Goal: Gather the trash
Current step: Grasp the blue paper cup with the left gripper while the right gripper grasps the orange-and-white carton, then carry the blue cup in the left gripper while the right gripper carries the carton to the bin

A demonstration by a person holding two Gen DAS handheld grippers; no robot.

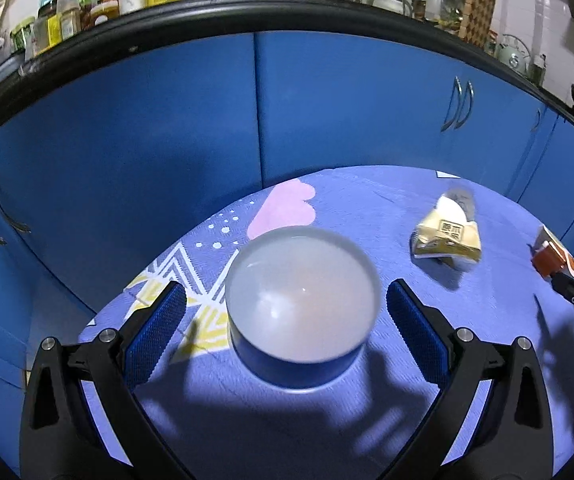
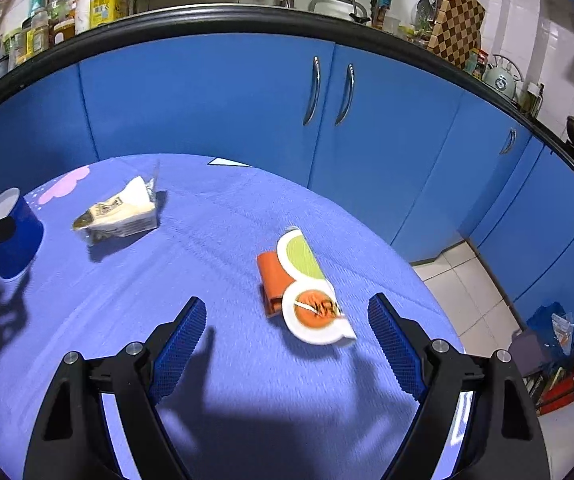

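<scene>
Blue cup (image 1: pixel 301 320), white inside: stands on the table (image 1: pixel 367 208) between the spread, empty jaws of the left gripper (image 1: pixel 287 320). Orange-and-white wrapper (image 2: pixel 307 292): just ahead of the right gripper (image 2: pixel 287 336), also released. Advice: steady the cup first, then pinch the wrapper across its narrow width.

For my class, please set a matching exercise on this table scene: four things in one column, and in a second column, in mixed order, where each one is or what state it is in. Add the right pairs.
Column 1
1. blue cup
2. yellow-and-white wrapper
3. orange-and-green packet
4. checkered board

Column 2
A. leaning on the counter by the tiled wall
B. between the open fingers of the left hand-held gripper, untouched
C. crumpled on the cloth between the other two table items
D. just ahead of the open right hand-held gripper

Pairs: 1-B, 2-C, 3-D, 4-A
</scene>
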